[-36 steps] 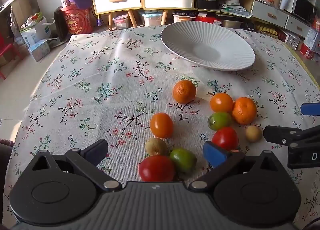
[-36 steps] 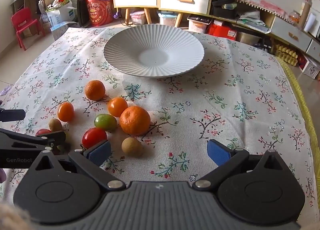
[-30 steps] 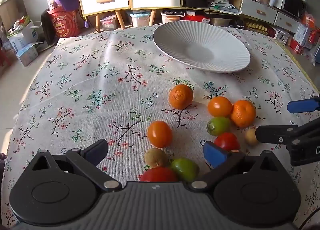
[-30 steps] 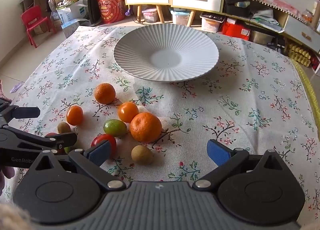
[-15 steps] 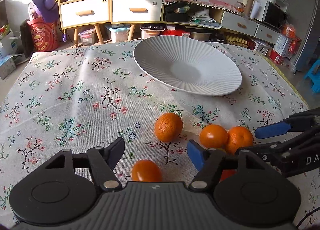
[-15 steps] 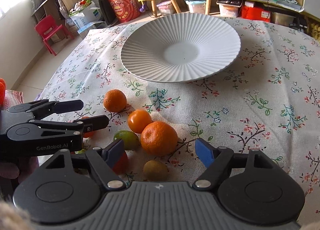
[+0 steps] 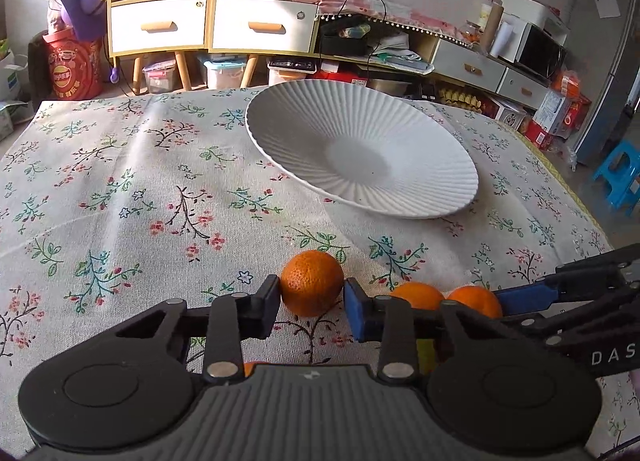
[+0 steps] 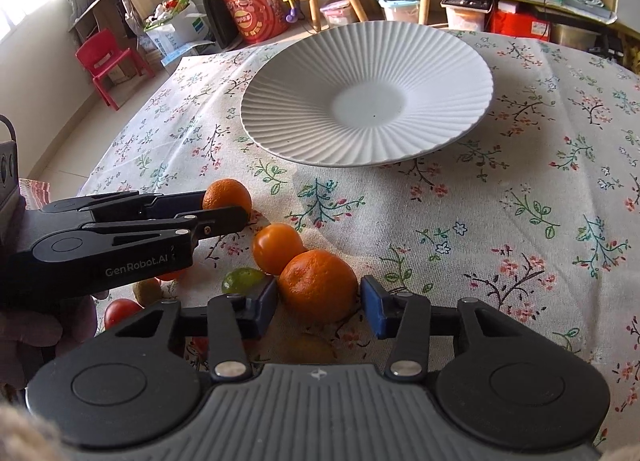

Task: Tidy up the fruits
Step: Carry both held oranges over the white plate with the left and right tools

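Observation:
My left gripper [image 7: 311, 300] has closed its fingers onto a small orange [image 7: 312, 281] that rests on the flowered tablecloth; it also shows in the right wrist view [image 8: 226, 195]. My right gripper [image 8: 319, 303] has its jaws around a larger orange [image 8: 318, 284], with small gaps at both pads. A smooth orange fruit [image 8: 277, 241], a green lime [image 8: 243, 279], a kiwi [image 8: 148, 289] and a red tomato [image 8: 121, 311] lie beside it. The ribbed white plate [image 8: 448, 73] stands beyond, with nothing in it; it also shows in the left wrist view [image 7: 280, 129].
The table's far and left edges drop to the floor. Behind stand a wooden drawer cabinet [image 7: 208, 27], a red drum [image 7: 70, 69], a red child's chair [image 8: 106, 61] and storage boxes. A blue stool [image 7: 618, 177] stands at the right.
Both grippers moved forward and down over the fruit. The left closed onto the small orange. The right narrowed around the larger orange.

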{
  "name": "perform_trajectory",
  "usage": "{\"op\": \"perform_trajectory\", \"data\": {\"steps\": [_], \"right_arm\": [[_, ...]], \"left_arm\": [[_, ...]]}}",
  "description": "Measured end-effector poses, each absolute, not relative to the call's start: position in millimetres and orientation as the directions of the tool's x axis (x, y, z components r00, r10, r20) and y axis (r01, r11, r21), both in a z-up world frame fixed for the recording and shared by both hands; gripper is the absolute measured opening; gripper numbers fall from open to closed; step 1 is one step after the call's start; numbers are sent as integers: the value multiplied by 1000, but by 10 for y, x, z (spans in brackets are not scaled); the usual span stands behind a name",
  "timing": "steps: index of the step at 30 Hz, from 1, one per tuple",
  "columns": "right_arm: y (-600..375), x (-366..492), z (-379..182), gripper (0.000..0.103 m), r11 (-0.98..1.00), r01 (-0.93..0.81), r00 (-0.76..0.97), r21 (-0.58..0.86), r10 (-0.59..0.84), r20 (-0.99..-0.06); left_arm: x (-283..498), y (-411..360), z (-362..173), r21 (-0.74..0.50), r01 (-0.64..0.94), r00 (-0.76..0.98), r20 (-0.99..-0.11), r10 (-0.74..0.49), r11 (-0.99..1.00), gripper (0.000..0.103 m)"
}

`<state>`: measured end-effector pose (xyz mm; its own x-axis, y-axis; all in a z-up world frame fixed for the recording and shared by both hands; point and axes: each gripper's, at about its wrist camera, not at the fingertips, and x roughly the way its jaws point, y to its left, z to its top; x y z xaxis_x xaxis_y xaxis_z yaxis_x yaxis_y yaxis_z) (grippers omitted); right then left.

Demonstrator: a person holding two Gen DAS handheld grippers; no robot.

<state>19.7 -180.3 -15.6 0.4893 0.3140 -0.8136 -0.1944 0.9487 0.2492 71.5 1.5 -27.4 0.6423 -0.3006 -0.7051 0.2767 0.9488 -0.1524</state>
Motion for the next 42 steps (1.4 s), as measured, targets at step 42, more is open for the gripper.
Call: {"op": "perform_trajectory", "data": {"steps": [42], "right_arm": [[-2083, 1245, -7, 39, 950, -47, 624, 308, 269, -734]], "left_arm": [[1415, -584, -23, -56, 342, 703, -647, -295, 938, 24]]}}
